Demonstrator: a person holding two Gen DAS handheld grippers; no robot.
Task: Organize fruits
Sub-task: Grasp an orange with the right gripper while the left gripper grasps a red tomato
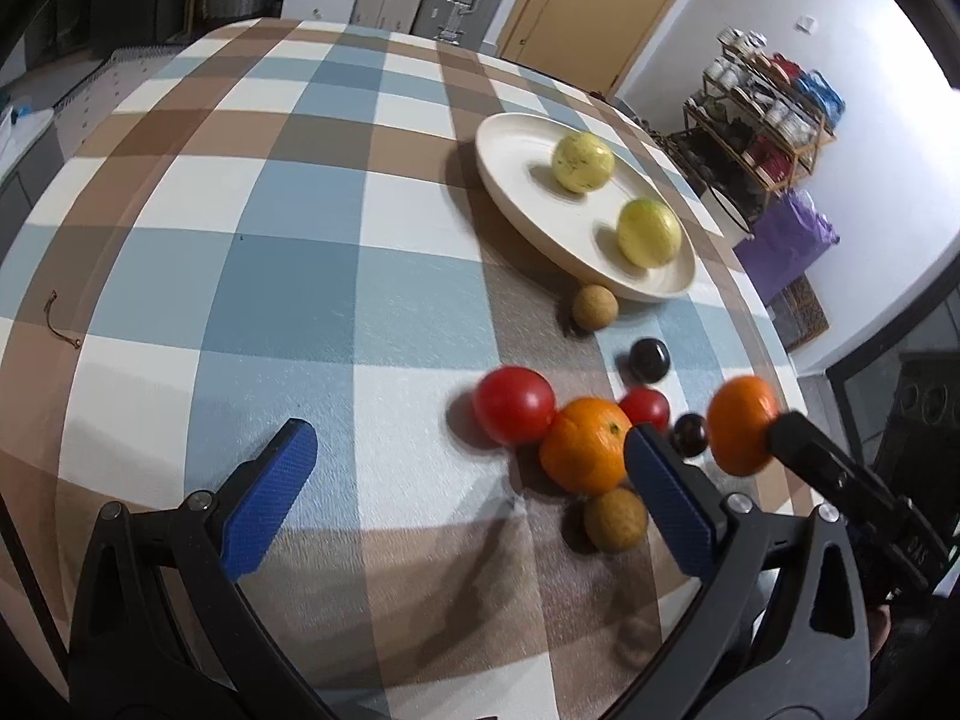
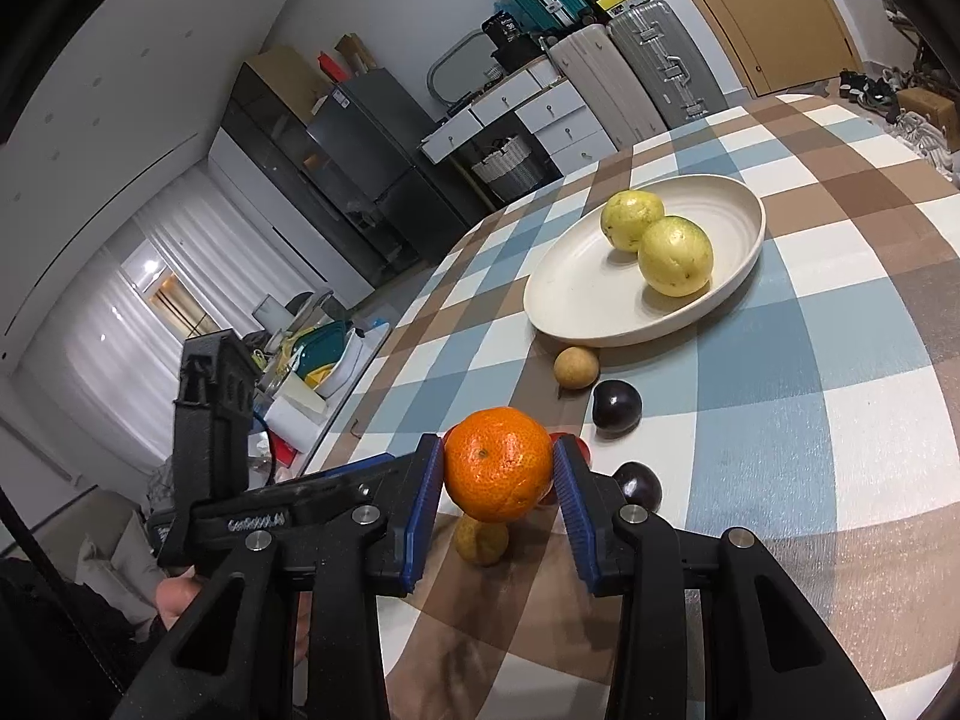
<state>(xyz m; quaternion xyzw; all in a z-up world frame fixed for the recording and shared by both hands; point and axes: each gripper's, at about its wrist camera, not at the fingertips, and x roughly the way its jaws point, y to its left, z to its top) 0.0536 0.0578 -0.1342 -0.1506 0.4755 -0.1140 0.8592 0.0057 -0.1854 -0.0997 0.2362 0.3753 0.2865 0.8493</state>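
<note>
A: Above the checked tabletop [image 2: 840,312], which step is shown?
B: Transfer. The right tongs [image 2: 498,480] pinch a mandarin [image 2: 498,465], lifted clear of the loose fruit; the left tongs [image 1: 468,480] stand spread and empty.
A: Next requirement?
B: Probably carrying it to the plate [image 2: 576,300] beside two yellow fruits [image 2: 675,255], then releasing gently.

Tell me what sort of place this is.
Most likely a lived-in home, a dining area beside a kitchen: a table under a checked cloth, a fridge, suitcases stacked by a wooden door, and a cluttered shelf rack.
</note>
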